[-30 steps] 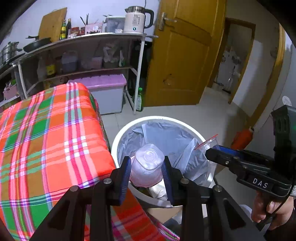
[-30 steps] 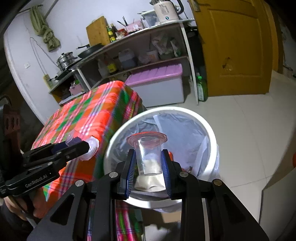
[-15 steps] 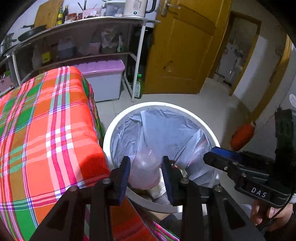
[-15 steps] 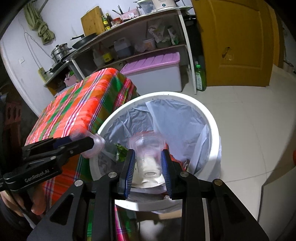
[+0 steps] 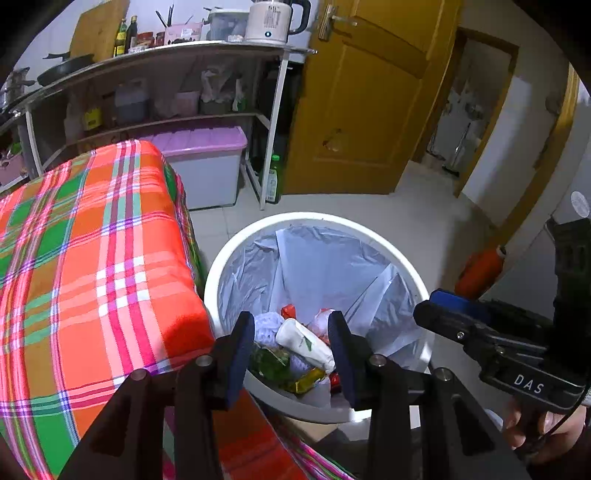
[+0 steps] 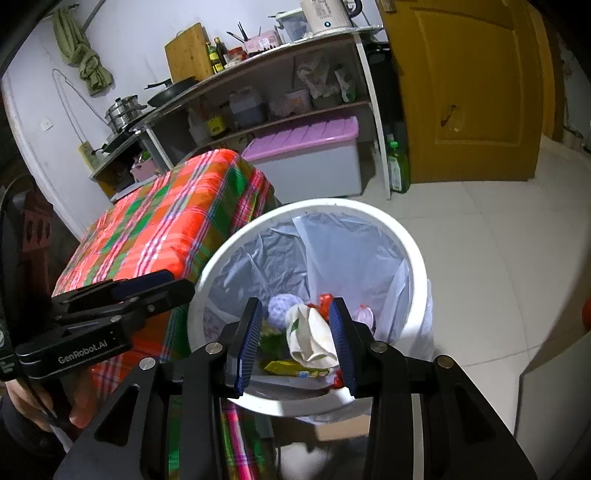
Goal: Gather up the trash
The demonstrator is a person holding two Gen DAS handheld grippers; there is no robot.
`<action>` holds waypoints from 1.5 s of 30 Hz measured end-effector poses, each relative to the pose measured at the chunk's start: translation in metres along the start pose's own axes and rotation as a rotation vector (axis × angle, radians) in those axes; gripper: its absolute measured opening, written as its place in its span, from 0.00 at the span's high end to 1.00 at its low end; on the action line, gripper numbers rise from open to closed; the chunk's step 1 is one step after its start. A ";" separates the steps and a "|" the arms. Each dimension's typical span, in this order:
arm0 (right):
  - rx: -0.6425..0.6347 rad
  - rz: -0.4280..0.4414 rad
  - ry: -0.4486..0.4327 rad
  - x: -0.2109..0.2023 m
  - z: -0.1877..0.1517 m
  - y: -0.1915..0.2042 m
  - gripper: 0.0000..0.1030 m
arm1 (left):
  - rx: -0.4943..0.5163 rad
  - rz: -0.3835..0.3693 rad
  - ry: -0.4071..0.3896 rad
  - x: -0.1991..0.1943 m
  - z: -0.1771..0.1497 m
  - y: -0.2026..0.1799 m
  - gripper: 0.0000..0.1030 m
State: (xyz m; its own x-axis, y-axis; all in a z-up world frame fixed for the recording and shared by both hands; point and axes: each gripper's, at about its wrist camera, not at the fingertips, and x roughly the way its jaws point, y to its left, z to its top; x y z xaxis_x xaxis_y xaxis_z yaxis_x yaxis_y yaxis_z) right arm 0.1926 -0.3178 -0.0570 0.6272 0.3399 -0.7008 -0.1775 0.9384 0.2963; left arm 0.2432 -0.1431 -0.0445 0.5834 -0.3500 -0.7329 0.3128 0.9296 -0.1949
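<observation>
Kitchen corner with a yellow-brown wooden door [image 5: 364, 110]

A white electric kettle [image 5: 273, 18] tops the metal shelf rack [image 5: 275, 122]; a purple-lidded grey storage box [image 6: 314, 155] sits below, beside the orange-green plaid tablecloth [image 5: 92, 258].

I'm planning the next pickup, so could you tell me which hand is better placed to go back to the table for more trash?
Probably the left. Both grippers, left gripper and right gripper, hang over the bin with jaws opening and nothing between them, but in both views the left one is on the side next to the checked tablecloth.

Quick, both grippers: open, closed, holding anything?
Left gripper: opening, fingers empty, above the trash bin.
Right gripper: opening, fingers empty, above the same bin.
</observation>
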 end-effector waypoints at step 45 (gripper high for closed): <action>-0.161 -0.067 -0.187 -0.146 -0.082 0.097 0.62 | 0.027 0.047 -0.256 -0.191 -0.097 -0.023 0.60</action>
State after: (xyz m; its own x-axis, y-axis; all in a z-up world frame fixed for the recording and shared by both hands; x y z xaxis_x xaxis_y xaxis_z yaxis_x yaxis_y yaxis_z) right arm 0.0217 -0.2712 0.0214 0.7683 0.2734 -0.5787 -0.2397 0.9613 0.1358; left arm 0.0518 -0.0864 0.0369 0.7672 -0.3274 -0.5516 0.2987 0.9434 -0.1444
